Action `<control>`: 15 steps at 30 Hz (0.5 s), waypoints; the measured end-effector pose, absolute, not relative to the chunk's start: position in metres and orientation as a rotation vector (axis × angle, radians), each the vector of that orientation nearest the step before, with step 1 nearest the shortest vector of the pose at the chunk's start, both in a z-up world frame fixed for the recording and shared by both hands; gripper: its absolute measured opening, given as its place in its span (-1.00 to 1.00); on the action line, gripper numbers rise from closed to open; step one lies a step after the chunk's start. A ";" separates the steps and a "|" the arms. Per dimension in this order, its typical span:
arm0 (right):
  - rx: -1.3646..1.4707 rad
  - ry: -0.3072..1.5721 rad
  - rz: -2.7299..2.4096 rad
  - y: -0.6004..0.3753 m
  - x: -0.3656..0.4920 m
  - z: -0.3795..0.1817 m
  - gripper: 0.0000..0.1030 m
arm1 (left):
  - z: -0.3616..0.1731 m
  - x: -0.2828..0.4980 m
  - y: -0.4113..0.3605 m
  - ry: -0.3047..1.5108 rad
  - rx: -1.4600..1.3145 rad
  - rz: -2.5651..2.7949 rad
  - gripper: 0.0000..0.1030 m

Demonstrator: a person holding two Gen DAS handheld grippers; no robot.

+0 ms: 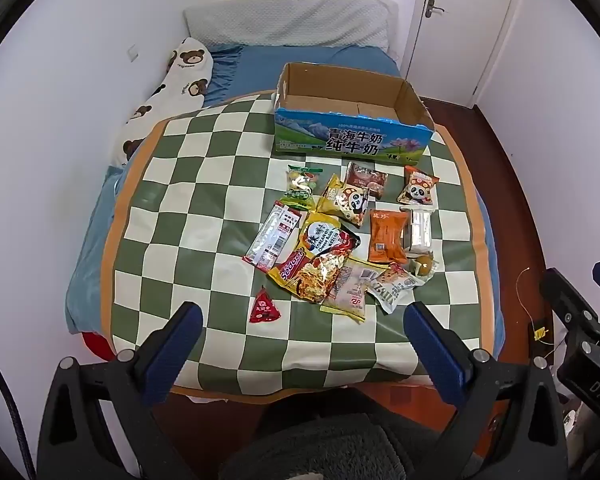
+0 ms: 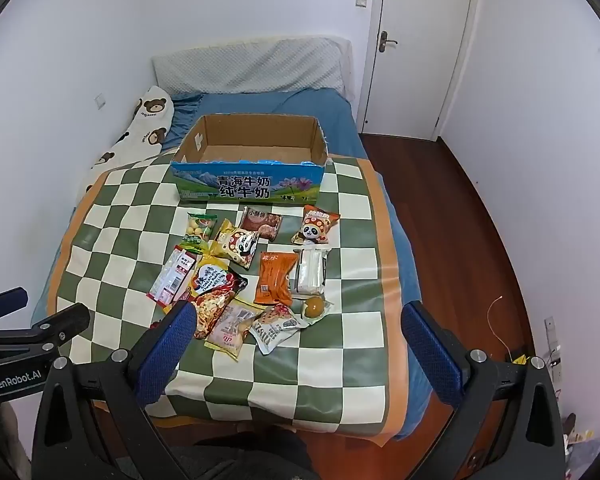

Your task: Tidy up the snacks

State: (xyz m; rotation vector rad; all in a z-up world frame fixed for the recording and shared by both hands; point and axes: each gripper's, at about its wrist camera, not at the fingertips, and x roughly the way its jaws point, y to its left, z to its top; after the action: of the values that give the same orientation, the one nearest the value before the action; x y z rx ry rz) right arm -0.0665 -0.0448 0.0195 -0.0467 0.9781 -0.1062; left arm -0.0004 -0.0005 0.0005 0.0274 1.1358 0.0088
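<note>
Several snack packets lie in a loose pile (image 1: 340, 236) (image 2: 256, 280) on a green-and-cream checkered mat (image 1: 204, 184) (image 2: 352, 320) on a bed. An open, empty milk carton box (image 1: 352, 136) (image 2: 248, 184) stands on the mat just behind them. A small red triangular packet (image 1: 265, 307) lies apart at the near left. An orange packet (image 1: 386, 236) (image 2: 275, 278) and a yellow noodle packet (image 1: 316, 268) are in the pile. My left gripper (image 1: 302, 320) and my right gripper (image 2: 300, 320) are both open and empty, hovering over the near edge of the mat.
A blue sheet (image 1: 312, 58), a grey pillow (image 1: 288, 20) and a bear-print pillow (image 1: 168, 88) lie behind the mat. White walls stand left and behind. A closed door (image 2: 420, 40) and wooden floor (image 2: 460, 216) are on the right.
</note>
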 end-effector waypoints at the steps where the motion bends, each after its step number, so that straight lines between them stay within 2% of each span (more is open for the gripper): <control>1: -0.045 0.977 -0.107 -0.045 -0.067 0.020 1.00 | 0.000 0.000 -0.001 1.141 0.026 0.002 1.00; 15: -0.044 0.994 -0.104 -0.047 -0.070 0.022 1.00 | 0.000 -0.001 -0.001 1.149 0.007 -0.010 1.00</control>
State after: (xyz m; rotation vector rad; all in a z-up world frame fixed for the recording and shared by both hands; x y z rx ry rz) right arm -0.0700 -0.0466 0.0219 -0.0435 0.9938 -0.1039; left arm -0.0009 -0.0010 -0.0001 0.0069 1.1495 -0.0102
